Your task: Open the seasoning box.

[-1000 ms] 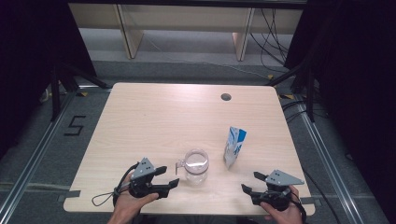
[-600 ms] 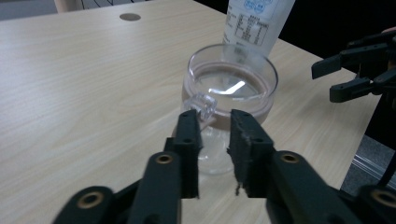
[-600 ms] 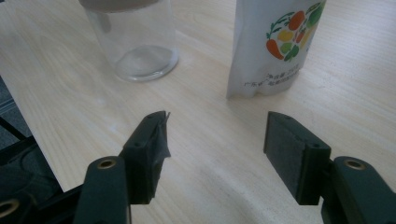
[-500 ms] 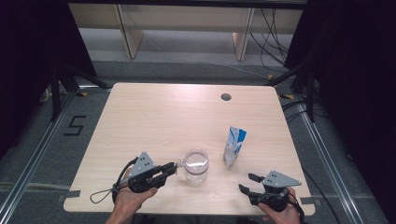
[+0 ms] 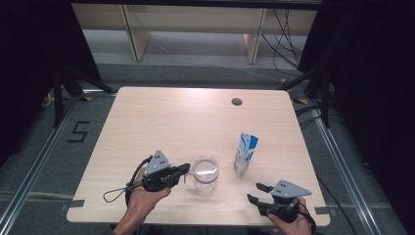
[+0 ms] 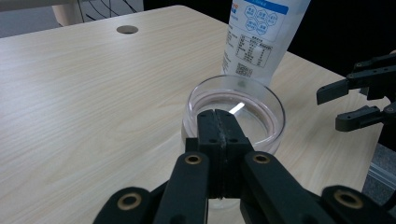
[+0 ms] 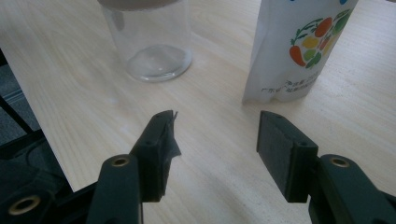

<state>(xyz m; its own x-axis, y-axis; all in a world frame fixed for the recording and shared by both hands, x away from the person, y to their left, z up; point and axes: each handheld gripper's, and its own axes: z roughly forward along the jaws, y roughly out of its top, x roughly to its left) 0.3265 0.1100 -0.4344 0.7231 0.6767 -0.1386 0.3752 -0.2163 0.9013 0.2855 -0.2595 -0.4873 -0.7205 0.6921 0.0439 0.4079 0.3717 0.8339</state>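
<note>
Glass jar [image 5: 205,174] and left tongs [image 5: 185,170] meet at the jar's left side, near the front edge of the worktop [image 5: 171,122]. The jar stands upright, open and apparently empty, its long axis vertical. The left tongs come at it level from the side. In the left gripper view the jaws have just been closing and now stand pressed together against the near rim, their seam pointing across the mouth. Whether they pinch a bit of glass lower down, such as a handle, is hidden behind the jaws.

The right tongs [image 5: 254,192] hover low near the front right of the worktop, well apart from the jar. Their jaws have just been closing too and stand partly apart, with nothing between them. A white and blue pouch [image 5: 245,154] stands upright just to the right of the jar and a little farther back. It lies straight beyond the right tongs, so the right hand is clearly the nearer one to it.

In the right gripper view the pouch sits ahead and to the right of the gap between the jaws, and the jar ahead and to the left. A reach for the pouch would probably mean going forward and swinging slightly right. The gap looks too narrow for the pouch's broad face, so the right tongs may need to open wider or take it by an edge.
</note>
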